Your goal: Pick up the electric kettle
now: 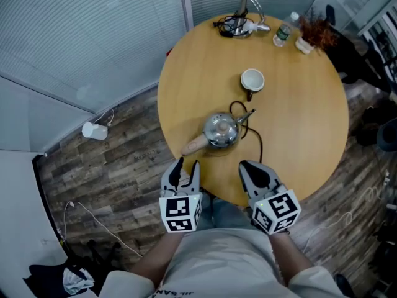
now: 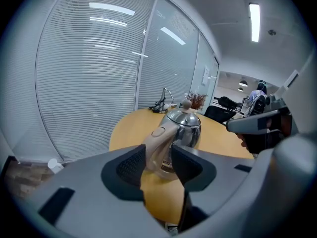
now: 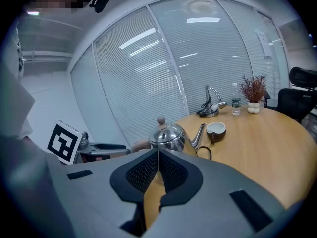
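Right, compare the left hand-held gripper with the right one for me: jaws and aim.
The left hand-held gripper has its jaws apart; the right hand-held gripper has them pressed together. The left hand-held gripper lines up on the beige handle of the kettle, which shows ungripped in its gap; the right hand-held gripper holds nothing and faces the kettle's steel body. Both sit at the table near its edge, pointing at the kettle.

Round wooden table (image 1: 310,123) sits on a grey-brown wood-plank floor (image 1: 118,166), right up against glass partition walls with closed white blinds (image 1: 93,36). Long ceiling light (image 2: 255,16) is on, and there's a black office chair (image 3: 303,81) beyond the table.
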Motion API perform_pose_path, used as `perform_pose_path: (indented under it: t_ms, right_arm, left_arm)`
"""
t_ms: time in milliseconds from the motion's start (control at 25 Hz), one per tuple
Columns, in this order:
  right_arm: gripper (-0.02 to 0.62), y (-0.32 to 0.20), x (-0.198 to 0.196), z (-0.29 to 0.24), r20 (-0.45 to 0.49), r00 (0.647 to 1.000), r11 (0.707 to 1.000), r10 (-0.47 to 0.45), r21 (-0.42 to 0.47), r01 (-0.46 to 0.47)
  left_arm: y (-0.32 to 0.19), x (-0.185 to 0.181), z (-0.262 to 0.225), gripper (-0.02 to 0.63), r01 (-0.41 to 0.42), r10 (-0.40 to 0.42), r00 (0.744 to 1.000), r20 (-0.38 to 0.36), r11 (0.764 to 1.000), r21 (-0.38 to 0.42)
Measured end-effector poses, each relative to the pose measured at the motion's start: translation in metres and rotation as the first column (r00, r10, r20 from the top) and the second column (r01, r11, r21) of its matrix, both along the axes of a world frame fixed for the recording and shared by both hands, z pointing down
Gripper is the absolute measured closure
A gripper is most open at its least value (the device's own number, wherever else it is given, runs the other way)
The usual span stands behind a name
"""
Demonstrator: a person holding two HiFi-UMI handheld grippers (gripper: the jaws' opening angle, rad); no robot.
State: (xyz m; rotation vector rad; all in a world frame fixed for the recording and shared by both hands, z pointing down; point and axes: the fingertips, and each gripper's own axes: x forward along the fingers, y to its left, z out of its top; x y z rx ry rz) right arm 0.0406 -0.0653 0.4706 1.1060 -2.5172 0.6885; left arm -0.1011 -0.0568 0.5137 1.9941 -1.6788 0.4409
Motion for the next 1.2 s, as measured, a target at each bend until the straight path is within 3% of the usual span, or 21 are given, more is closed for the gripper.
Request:
perform_pose_path:
  t_ms: [480,680,1200]
  right_arm:
    - [0.563,-0.002,0.004,0.007,-0.009,1.000,1.000,0.011,-0.016,-0.011]
    - [0.563,-0.002,0.002,0.007,-0.007,1.000,1.000,0.000,-0.021,0.000]
    - [0.563,-0.007,0.004,0.017,-0.009,1.000,0.999,0.004,-0.048,-0.004]
  left_arm:
    - [-0.019,-0.013,0.037,0.402,0.079,-0.077,0.997,0.032,0.995,-0.060]
    - [-0.026,-0.018,0.050,0.402,0.129,-0.130,0.991,-0.009,0.988,-0.086]
    - [-0.043,-0.021,0.062,0.402,0.168,-0.166,0.986,0.026,0.983,-0.079]
